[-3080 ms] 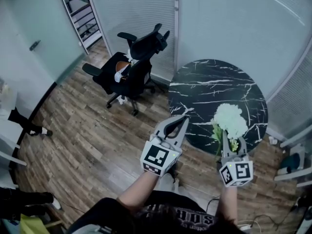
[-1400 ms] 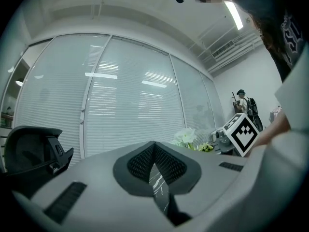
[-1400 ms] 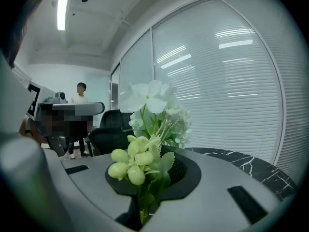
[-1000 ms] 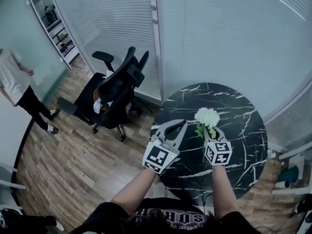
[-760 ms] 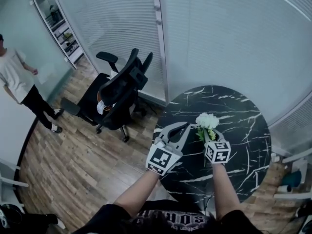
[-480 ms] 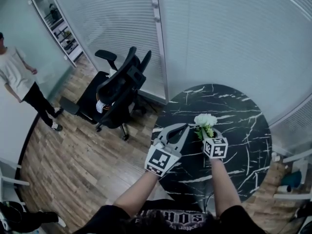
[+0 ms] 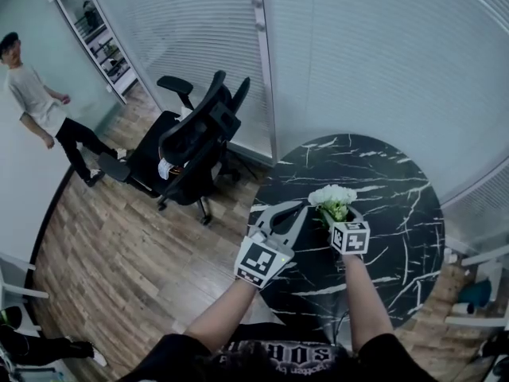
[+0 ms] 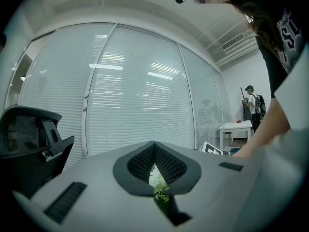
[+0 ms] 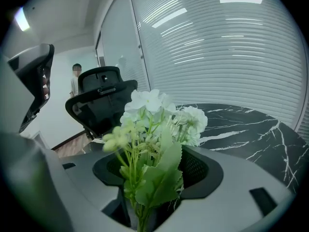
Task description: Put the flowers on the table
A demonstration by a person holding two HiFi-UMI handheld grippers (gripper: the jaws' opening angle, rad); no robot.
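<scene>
Opening your right gripper (image 7: 337, 216) jaws, flowers (image 7: 332, 195) between them, blooms above black marble table (image 7: 398, 205); stems maybe touching it, hard to tell. Your left gripper (image 7: 296, 210): jaws together, empty.

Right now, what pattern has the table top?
Table top: black with white veins, best in head view.

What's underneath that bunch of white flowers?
The black marble table lies under the flowers. Their stems stand in the right gripper, whose jaws are opening. Whether the stem ends touch the tabletop is hidden by the gripper.
</scene>
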